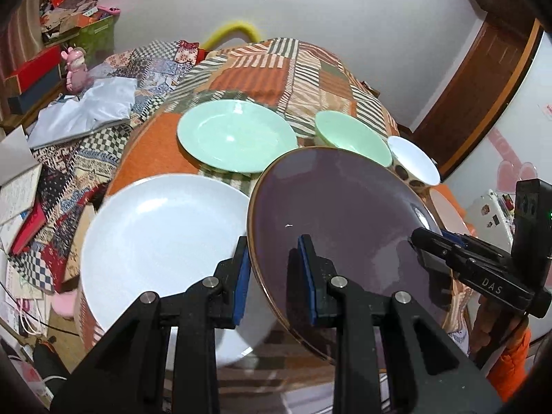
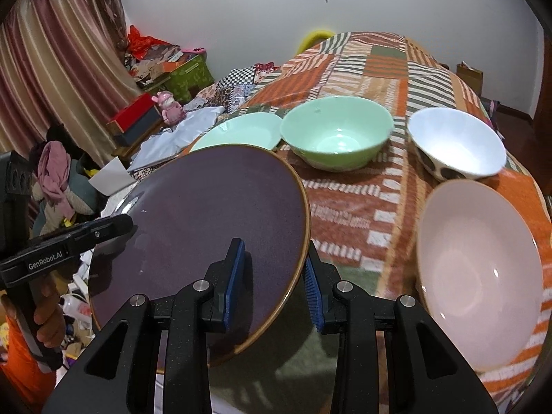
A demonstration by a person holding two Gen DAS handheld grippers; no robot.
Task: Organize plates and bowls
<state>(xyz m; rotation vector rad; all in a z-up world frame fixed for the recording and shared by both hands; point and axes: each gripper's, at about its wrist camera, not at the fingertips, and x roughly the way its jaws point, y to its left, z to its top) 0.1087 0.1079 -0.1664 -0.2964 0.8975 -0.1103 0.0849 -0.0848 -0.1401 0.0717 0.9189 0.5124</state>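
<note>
Blue pads of the left gripper point(image 1: 276, 269) pinch the near-left rim of the purple plate point(image 1: 338, 220), one pad on its upper face and one beneath, jaws narrow and clamped on the plate's edge. On the opposite side the right gripper point(image 2: 274, 279) grips the same plate point(image 2: 207, 227) the same way, so both grippers carry it together, tilted and raised clear of the patchwork cloth point(image 2: 348, 214). Beside it on the left lies the white plate point(image 1: 162, 241), flat and alone. Farther back rests the green plate point(image 1: 238, 134), and next to that stands the green bowl point(image 2: 336, 132), then the white bowl with dark spots point(image 2: 455, 145), while the pink bowl point(image 2: 479, 272) sits nearest on the right. Nothing is stacked so far: each of the three plates and three bowls is apart from the others, spread across the cloth. By my reading the task is at an early stage, with the purple plate as the first piece in transit, likely bound for the white plate or the green one. Left to do would be gathering the plates into one pile and nesting the bowls into another.
</note>
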